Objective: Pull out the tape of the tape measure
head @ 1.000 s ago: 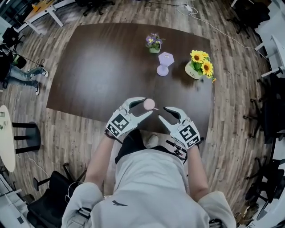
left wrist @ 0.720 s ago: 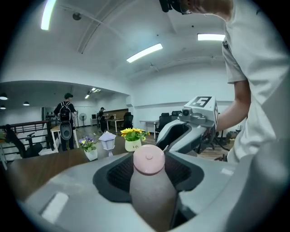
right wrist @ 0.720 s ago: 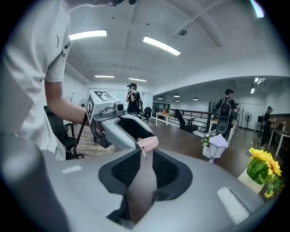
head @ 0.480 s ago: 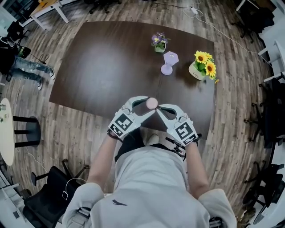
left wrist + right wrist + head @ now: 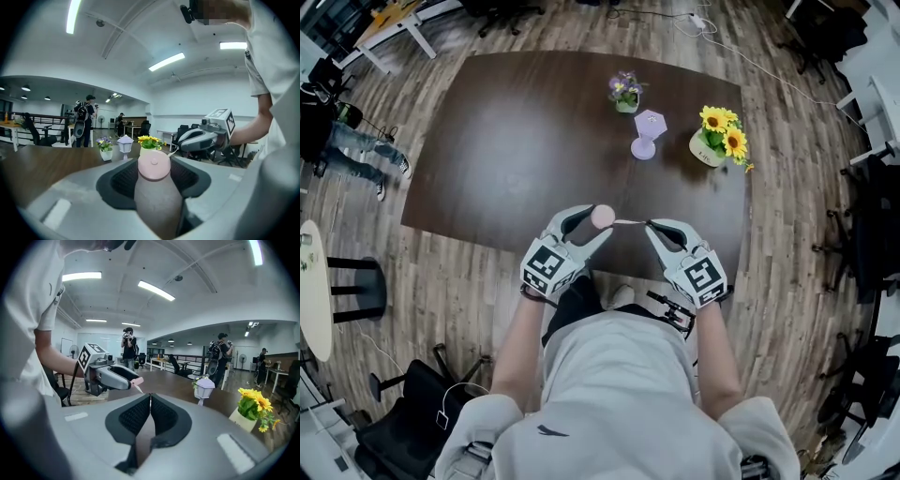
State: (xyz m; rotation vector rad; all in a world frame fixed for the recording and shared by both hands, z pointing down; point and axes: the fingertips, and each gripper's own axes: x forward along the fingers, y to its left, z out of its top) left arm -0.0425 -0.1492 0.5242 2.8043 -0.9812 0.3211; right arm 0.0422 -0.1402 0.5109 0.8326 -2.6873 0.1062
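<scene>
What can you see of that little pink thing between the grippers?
A small round tape measure, pale pink, plastic-looking, with a centre button. The left gripper clamps its case in the air near the table edge. A thin tape runs level from it to the right gripper, whose jaws are closing on its end.

No letters, digits, brand names or signs can be read in any view. The white cube on the person's left [image 5: 546, 265] and the white cube on the person's right [image 5: 703, 278] bear only black-and-white square code patterns. A small dark emblem [image 5: 546, 427] on the pale grey shirt [image 5: 619, 394] is too small to read.
</scene>
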